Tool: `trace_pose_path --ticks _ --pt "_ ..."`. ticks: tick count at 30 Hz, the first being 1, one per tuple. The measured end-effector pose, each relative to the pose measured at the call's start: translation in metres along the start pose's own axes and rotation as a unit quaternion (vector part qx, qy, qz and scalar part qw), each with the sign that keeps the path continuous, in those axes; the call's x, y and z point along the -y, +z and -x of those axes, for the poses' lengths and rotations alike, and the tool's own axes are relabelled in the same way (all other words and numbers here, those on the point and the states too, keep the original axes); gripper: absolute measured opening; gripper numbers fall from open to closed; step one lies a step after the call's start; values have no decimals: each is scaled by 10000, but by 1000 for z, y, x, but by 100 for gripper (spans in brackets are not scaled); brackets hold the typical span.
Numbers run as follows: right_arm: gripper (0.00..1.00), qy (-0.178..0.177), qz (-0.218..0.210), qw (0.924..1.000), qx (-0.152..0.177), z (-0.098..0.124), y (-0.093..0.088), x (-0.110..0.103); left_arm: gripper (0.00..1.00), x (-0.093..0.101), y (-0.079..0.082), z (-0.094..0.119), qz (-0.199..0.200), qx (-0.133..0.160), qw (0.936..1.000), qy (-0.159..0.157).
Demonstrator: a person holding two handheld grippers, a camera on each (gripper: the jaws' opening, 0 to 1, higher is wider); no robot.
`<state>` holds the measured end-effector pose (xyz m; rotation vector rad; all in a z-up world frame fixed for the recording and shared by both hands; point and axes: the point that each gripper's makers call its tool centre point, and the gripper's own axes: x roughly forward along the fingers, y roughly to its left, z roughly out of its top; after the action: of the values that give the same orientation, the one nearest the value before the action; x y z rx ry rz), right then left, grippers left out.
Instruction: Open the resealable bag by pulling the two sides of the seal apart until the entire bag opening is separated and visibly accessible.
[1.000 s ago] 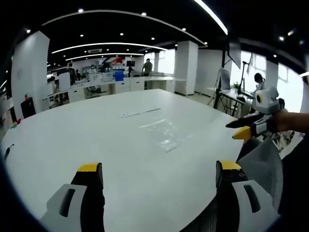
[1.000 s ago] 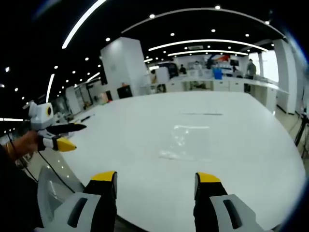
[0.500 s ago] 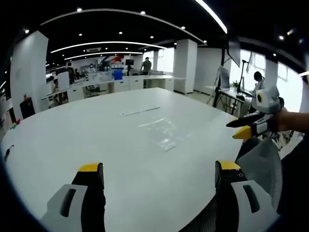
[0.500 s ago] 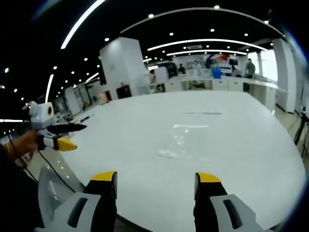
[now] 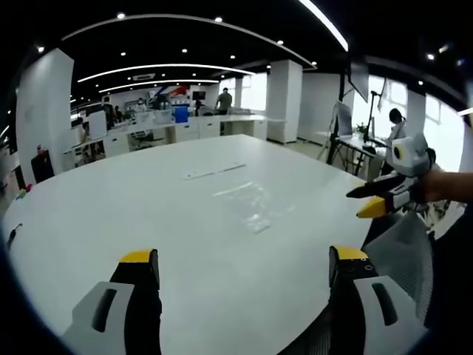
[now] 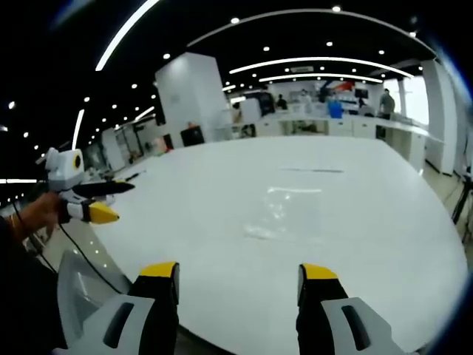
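Left gripper (image 5: 244, 270): seen from its own camera, the two yellow-tipped jaws stand wide apart at the near edge of the table, holding nothing and touching nothing. It also appears at the left of the right gripper view (image 6: 103, 201), held in a hand off the table's edge, one dark jaw above one yellow-tipped jaw with a clear gap between them.

Right gripper (image 6: 240, 285): jaws spread wide in its own view, empty, raised over the near rim of the table. In the left gripper view it comes in from the right (image 5: 362, 201), gripped by a hand (image 5: 443, 186), its jaw tips parted and nothing between them.

Resealable bag (image 5: 250, 204): clear plastic, lying flat on the table ahead of both grippers and well apart from them. In the right gripper view it sits (image 6: 279, 213) beyond the gap between the jaws, toward the table's middle. Whether its seal is shut cannot be told from here; it looks flat.

Thin strip (image 5: 214, 171): a pale narrow strip lies on the table just beyond the bag, farther from the grippers.

Table (image 5: 111, 214): large, white, round-edged; the bag and strip rest on it.

Chair back (image 5: 403, 255): grey mesh at the lower right of the left gripper view, beside the table's edge.

Room: an open office with white columns, ceiling light strips, desks and a few people far behind.
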<state>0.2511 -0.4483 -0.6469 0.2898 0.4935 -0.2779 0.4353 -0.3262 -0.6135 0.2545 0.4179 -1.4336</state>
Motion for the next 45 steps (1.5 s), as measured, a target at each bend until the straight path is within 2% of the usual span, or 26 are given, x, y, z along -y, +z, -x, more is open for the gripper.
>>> trace_pose_path --ticks 12,31,40,45 --pt "63 -54 14 10000 45 -2 2 3 92 0 0 -5 -98 -63 9999 -58" --pt "60 4 307 9995 -116 -16 0 10 91 -1 -5 -4 -102 -151 9998 21" --pt "56 67 480 9985 -240 -34 -3 11 90 -2 -8 -6 -55 -203 9998 6" --pt "56 88 615 9976 -302 -45 3 12 90 -5 -6 -8 -77 -207 9998 -3"
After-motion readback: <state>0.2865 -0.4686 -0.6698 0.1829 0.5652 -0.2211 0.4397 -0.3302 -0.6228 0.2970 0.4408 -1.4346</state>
